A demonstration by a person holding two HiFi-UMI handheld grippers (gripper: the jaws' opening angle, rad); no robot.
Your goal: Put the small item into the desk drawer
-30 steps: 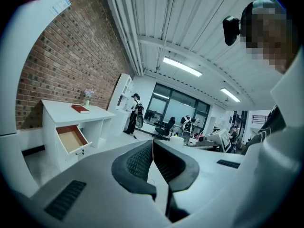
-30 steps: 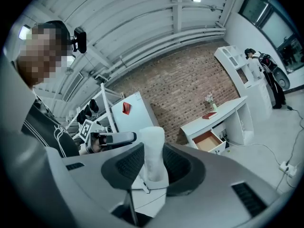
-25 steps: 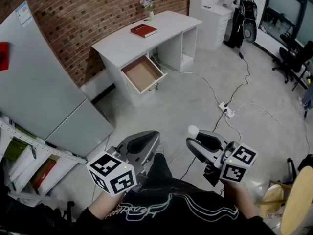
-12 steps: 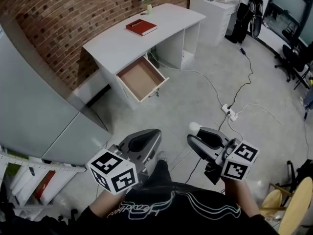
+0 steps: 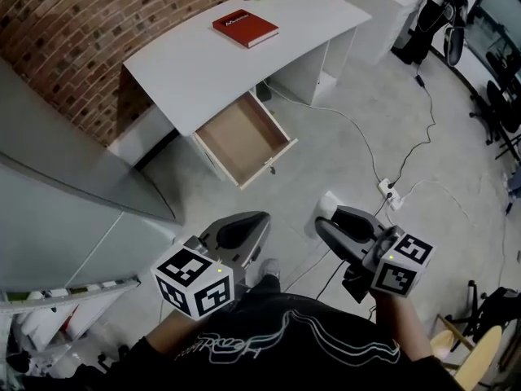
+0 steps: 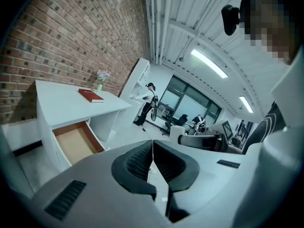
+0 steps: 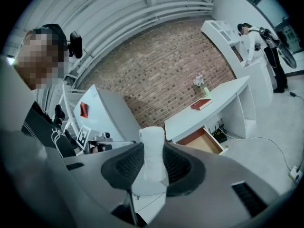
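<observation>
Book (image 5: 245, 28) on the desk (image 5: 183, 72), drawer (image 5: 244, 138) out beneath its front edge, power strip (image 5: 389, 193) on the floor (image 5: 326, 165) rightward.

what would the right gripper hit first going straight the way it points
Likely the open drawer of the white desk, across the floor; the right gripper, jaws shut on the small white item, aims roughly there. Depth is unclear.

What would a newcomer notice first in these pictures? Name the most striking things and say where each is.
The open drawer, wood-coloured inside, juts from the white desk against the brick wall, with a red book on the desktop. Nearer, the right tool is shut on a small white item, while the left tool beside it is shut and empty.
</observation>
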